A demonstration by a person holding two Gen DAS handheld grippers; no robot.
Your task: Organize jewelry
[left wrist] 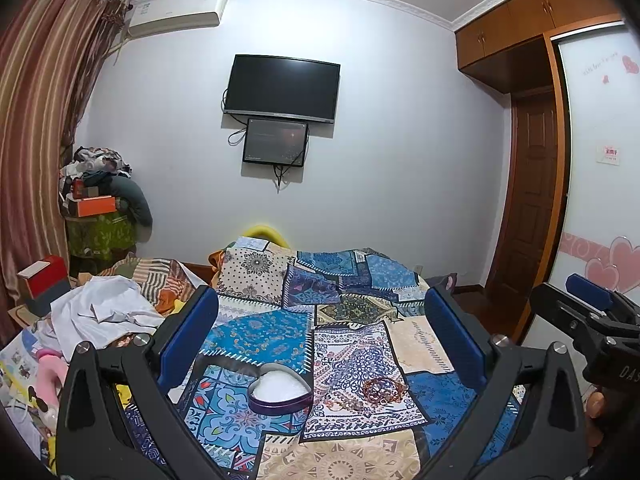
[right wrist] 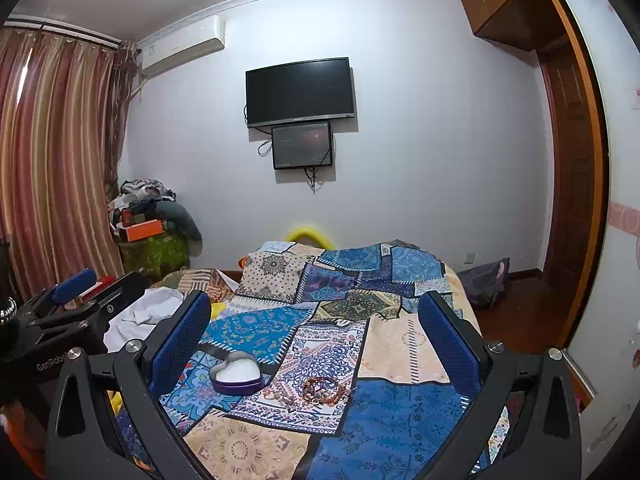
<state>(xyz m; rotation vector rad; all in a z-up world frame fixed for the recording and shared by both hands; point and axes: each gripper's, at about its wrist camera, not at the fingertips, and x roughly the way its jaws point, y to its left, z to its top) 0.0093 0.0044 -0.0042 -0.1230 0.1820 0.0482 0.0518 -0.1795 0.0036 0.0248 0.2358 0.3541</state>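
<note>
A purple heart-shaped box (left wrist: 279, 389) with white lining lies open on the patchwork bedspread (left wrist: 340, 320); it also shows in the right wrist view (right wrist: 237, 373). A small heap of beaded bracelets and chains (left wrist: 374, 391) lies just right of it, also in the right wrist view (right wrist: 320, 389). My left gripper (left wrist: 320, 332) is open and empty, held above the box and the heap. My right gripper (right wrist: 316, 330) is open and empty, also above them. Each gripper shows at the edge of the other's view.
White cloth (left wrist: 100, 312) and clutter lie on the bed's left side. A red box (left wrist: 44, 280) stands at far left. A pile of clothes and boxes (right wrist: 152, 220) fills the corner. A TV (left wrist: 282, 88) hangs on the far wall. A wardrobe and door (left wrist: 532, 200) stand right.
</note>
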